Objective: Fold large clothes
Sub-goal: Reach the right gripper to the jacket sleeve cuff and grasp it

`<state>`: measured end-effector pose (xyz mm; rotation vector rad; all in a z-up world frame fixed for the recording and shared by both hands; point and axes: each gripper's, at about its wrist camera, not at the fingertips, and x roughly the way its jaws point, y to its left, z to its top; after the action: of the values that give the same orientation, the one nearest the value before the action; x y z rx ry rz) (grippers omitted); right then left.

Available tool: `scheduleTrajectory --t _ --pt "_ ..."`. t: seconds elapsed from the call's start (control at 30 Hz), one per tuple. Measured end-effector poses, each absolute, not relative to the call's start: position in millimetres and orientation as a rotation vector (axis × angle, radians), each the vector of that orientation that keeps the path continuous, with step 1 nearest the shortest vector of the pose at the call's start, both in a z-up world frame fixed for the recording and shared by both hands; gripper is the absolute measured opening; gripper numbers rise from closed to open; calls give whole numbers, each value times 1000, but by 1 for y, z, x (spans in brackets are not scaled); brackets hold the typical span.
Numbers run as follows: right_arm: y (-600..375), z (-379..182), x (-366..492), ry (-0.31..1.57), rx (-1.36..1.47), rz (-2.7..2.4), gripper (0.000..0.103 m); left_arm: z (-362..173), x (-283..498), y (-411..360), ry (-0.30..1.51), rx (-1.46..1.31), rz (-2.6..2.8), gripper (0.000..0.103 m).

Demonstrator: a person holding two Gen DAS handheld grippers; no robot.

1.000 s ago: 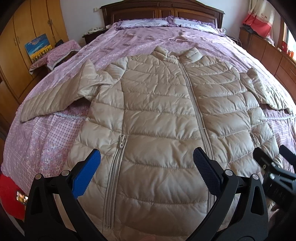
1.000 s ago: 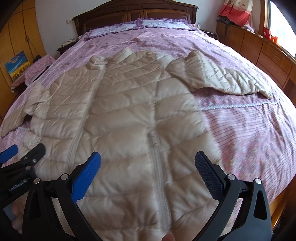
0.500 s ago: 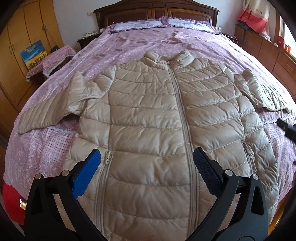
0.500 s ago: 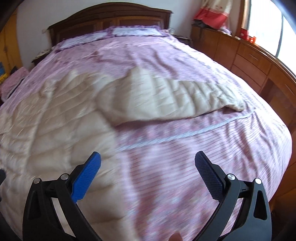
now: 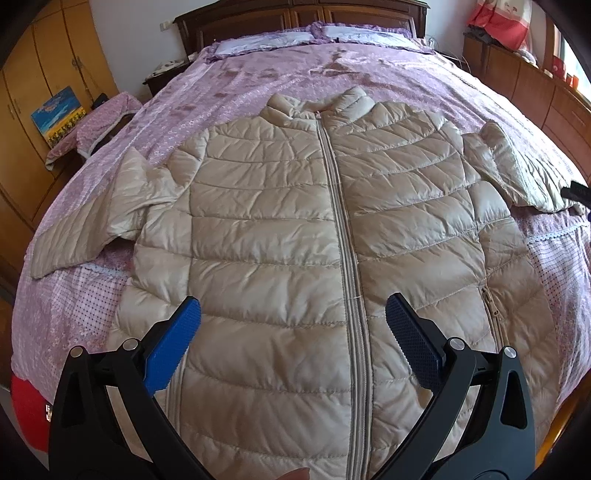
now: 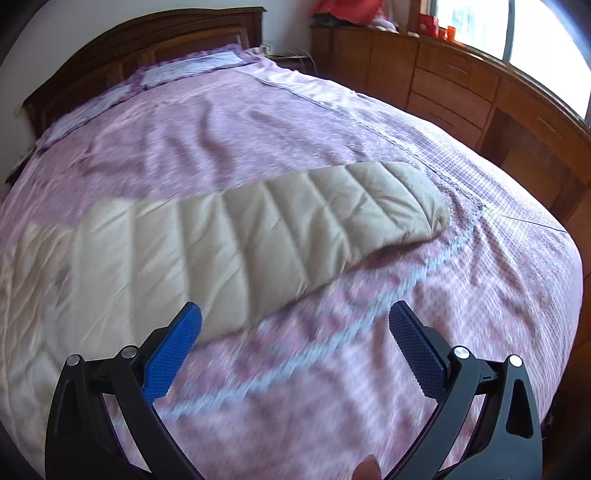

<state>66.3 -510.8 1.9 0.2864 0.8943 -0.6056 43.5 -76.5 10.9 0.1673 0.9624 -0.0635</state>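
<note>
Left gripper (image 5: 293,325) spread wide, nothing between the blue pads (image 5: 173,345), hovering over the lower front of the beige puffer jacket (image 5: 280,229). Right gripper (image 6: 295,332) also spread, empty, above the bedspread (image 6: 388,369) with the jacket's right sleeve (image 6: 295,229) at about 11 o'clock from it.

Jacket lies face up and zipped on the purple floral bed, collar (image 5: 317,105) at 12 o'clock toward the wooden headboard (image 5: 295,14), hem nearest the camera, both sleeves flung out at 9 and 3 o'clock. Flat spread reads as setup for folding; no fold made so far. Likely reason for the split poses: left stays centered over the body, right goes out to the sleeve end for the first fold inward.

Left view shows the whole garment, the center zipper (image 5: 343,236), a pocket zipper (image 5: 491,314), the left sleeve (image 5: 85,225), a painting (image 5: 61,114) against the wardrobe at 10 o'clock, and the dark tip of the right tool at the 3 o'clock edge. Right view gives only the right sleeve and cuff (image 6: 421,199), plus the wooden dresser (image 6: 461,85) and window at 1 o'clock; it is motion-blurred low down.
</note>
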Motion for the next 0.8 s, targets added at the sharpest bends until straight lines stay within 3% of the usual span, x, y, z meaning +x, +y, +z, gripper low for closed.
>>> scheduleTrajectory --t 0.53,0.8 --pt "-568 -56 117 994 460 -596 98 -10 58 -91 1014 201 -69 100" --pt "-570 -55 116 996 470 -574 98 -18 60 -91 1033 197 -65 100"
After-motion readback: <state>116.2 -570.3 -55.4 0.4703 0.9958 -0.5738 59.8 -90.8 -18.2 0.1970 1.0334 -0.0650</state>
